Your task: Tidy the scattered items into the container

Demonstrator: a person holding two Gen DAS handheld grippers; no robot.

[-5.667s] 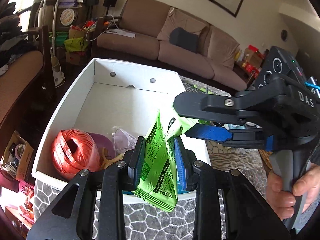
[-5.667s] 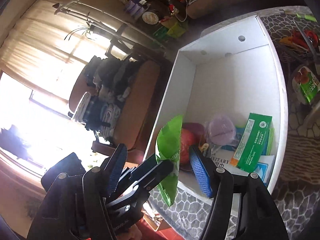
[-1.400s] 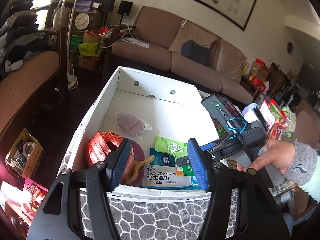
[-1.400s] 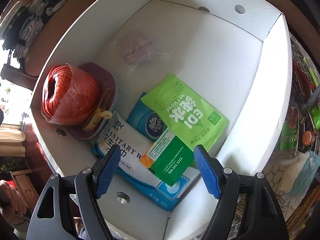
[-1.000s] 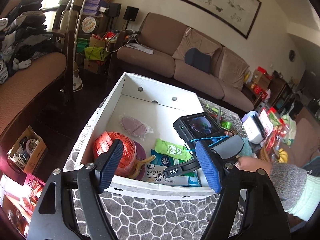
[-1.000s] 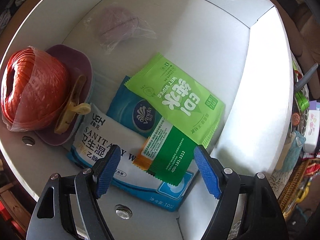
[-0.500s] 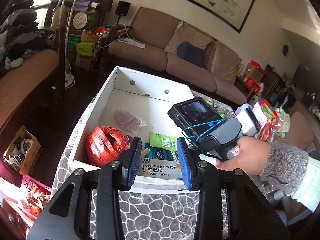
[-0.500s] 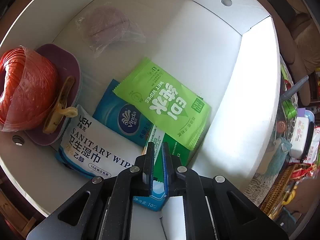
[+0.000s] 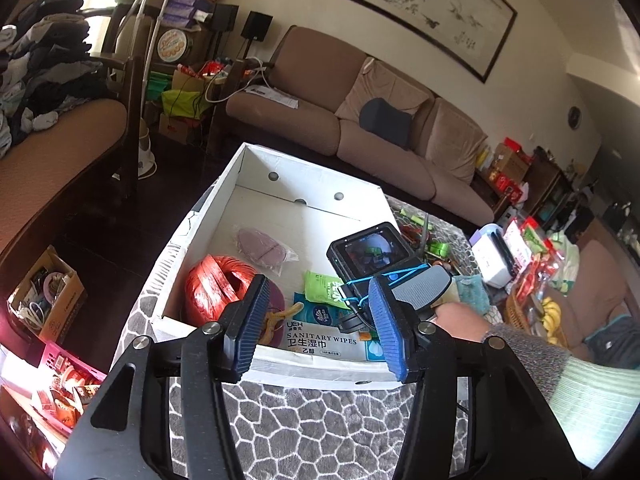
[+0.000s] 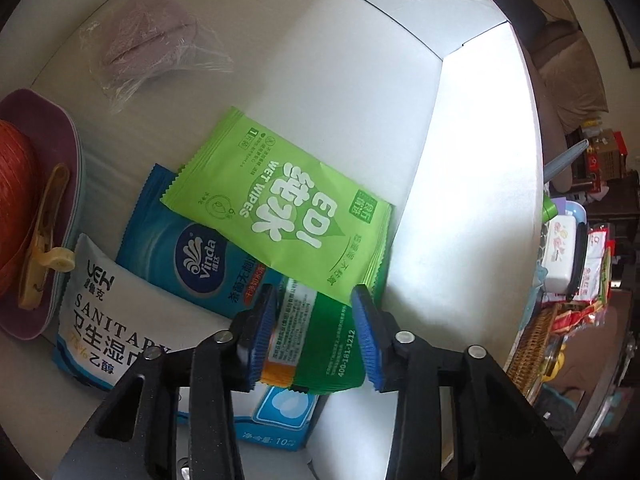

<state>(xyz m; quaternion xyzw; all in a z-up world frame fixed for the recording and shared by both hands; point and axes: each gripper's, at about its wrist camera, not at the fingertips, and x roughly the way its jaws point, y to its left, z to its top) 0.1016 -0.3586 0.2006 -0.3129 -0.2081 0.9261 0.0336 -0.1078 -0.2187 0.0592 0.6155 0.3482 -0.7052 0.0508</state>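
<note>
Since half a second ago the right gripper, then closed to a slit, has been opened again, and its blue pads are now seen either side of the dark green packet without pressing on it. The left gripper has likewise just been widened; nothing is held between its jaws, which hang over the near wall of the white box.

Inside the box, a light green wipes pack is laid over a blue Vinda pack and the dark green packet, close against the sunlit right wall. A white wipes pack is lodged beneath them. At the left, a red twine ball is set on a purple dish with a yellow clip; a wrapped mauve item is placed apart near the far wall.

In the left wrist view, much of the packs is blocked by the right hand and its device. The twine ball is cut off in the right wrist view, and the contents of the mauve wrapping cannot be made out.

"EDI" and "WET WIPES" are read on the light green pack, "SANITARY WIPES" on the white one, "400-161-1212" on the dark green packet.
</note>
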